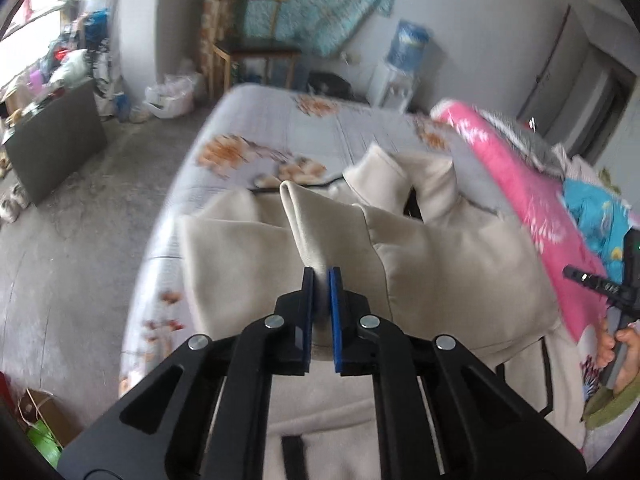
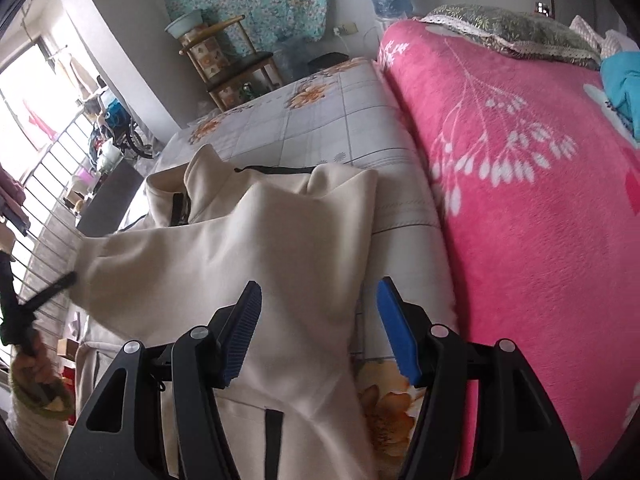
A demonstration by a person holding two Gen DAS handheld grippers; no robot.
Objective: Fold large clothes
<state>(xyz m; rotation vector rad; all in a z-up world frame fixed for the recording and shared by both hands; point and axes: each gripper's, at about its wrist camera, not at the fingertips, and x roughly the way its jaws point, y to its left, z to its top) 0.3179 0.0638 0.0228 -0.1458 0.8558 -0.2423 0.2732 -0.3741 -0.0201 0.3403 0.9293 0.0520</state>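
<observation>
Left wrist view: your left gripper [image 1: 321,276] pinches a raised fold of the cream jacket [image 1: 460,264] spread on the floral bedsheet [image 1: 248,128]. Right wrist view: your right gripper [image 2: 318,300] hangs spread apart over the jacket's edge, gripping nothing

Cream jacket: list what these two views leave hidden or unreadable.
- Hem of the cream jacket: both views, cut off by the bottom edge and covered by the gripper frames.
- Fold pinched by the left gripper: left wrist view, blurred.
- Jacket's left side: right wrist view, blurred.
- Right gripper: open, nothing pinched.
</observation>
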